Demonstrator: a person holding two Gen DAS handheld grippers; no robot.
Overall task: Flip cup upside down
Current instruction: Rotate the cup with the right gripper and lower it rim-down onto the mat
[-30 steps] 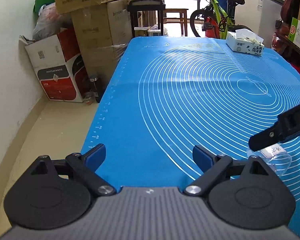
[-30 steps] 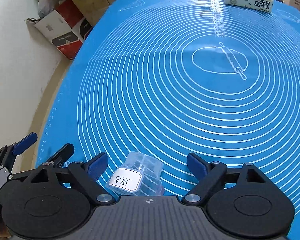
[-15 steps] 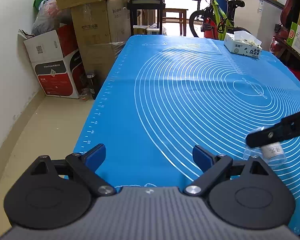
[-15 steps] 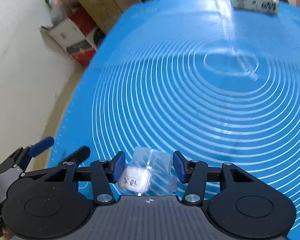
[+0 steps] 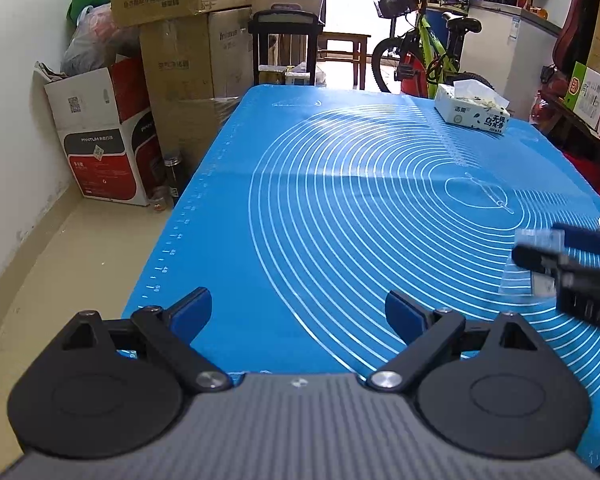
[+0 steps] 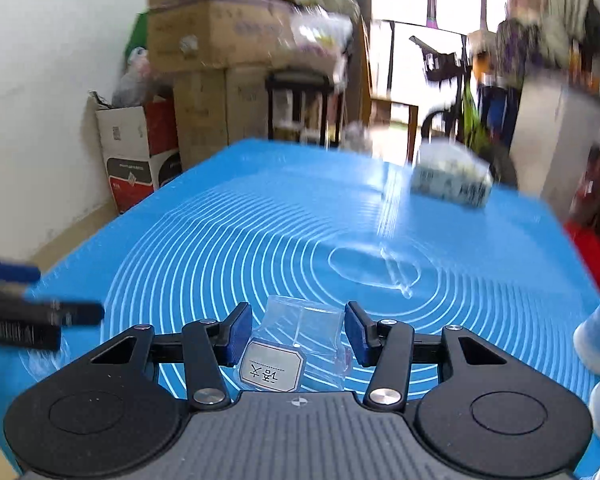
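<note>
Two grippers: both over the blue mat (image 5: 340,208)
Right gripper (image 6: 298,334): blue pads pressed on either side of the clear cup (image 6: 300,344), clamping it
Cup: clear plastic with a white label facing the right wrist camera, held between the right fingers above the mat's ring pattern; tilt hard to judge
Left gripper (image 5: 298,314): spread wide with nothing between the pads, above the mat's near edge
Tissue box (image 5: 474,114): far right corner of the mat, well apart from the cup
</note>
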